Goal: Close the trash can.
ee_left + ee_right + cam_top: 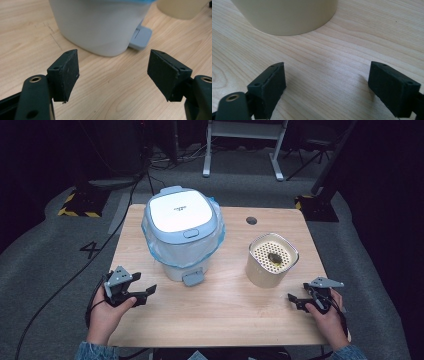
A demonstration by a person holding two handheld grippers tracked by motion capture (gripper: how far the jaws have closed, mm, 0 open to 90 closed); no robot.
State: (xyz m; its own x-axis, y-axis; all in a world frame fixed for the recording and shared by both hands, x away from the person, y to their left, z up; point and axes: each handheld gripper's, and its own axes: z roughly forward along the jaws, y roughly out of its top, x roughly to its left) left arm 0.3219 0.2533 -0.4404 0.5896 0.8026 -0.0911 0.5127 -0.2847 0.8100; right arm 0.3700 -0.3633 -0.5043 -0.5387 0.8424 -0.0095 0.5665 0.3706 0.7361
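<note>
A pale wooden table [220, 315] stands on grey carpet in a dark room. On it are one white pedal bin with blue lid [183, 234] and one cream perforated-top container [272, 260], well apart. The left gripper [150, 290] and right gripper [291, 298], both spread and holding nothing, sit near the front edge.

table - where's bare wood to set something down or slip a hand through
On the table, the widest bare patch is the front strip between the left gripper and right gripper. A narrower lane runs between the pedal bin and the cream container. The far right corner, past the round hole, is free too. It is tightest around the bin's pedal.
</note>
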